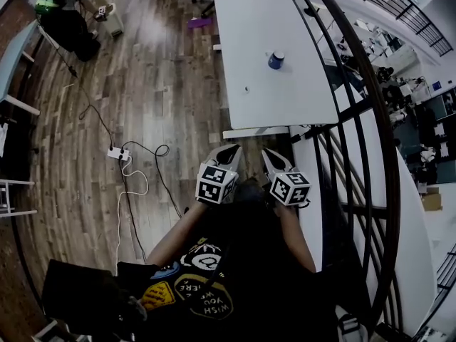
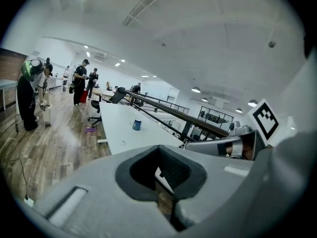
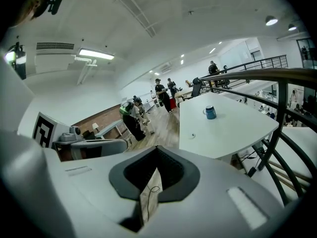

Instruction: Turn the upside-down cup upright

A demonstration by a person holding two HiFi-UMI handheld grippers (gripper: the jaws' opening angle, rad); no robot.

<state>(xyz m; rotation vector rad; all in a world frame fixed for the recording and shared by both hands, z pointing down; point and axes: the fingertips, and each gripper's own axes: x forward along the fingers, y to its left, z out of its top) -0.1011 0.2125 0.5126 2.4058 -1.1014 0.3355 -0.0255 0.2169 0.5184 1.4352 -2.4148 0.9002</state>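
**Entry: cup-righting. Step in hand (judged): approach, no contact yet.**

1. Wood floor (image 1: 157,70), left side: white power strip (image 1: 115,152) w/ cables. Not task-related.
2. Left gripper (image 1: 229,151): close to person's body, short of worktop. Jaws fully together, nothing betw. them.
3. Right gripper (image 1: 271,155): just beside left one, same posture. Jaws closed tight, empty.
4. White worktop (image 1: 242,20): ahead of both grippers. Blue cup (image 1: 276,60) stands alone right of worktop's middle, well apart from both grippers. Too small to confirm which end is up.
5. Black railing (image 3: 277,74): right of worktop.

Next (est.): close in on worktop, open one gripper's jaws, take cup by side wall, roll wrist over, set it down on its base.
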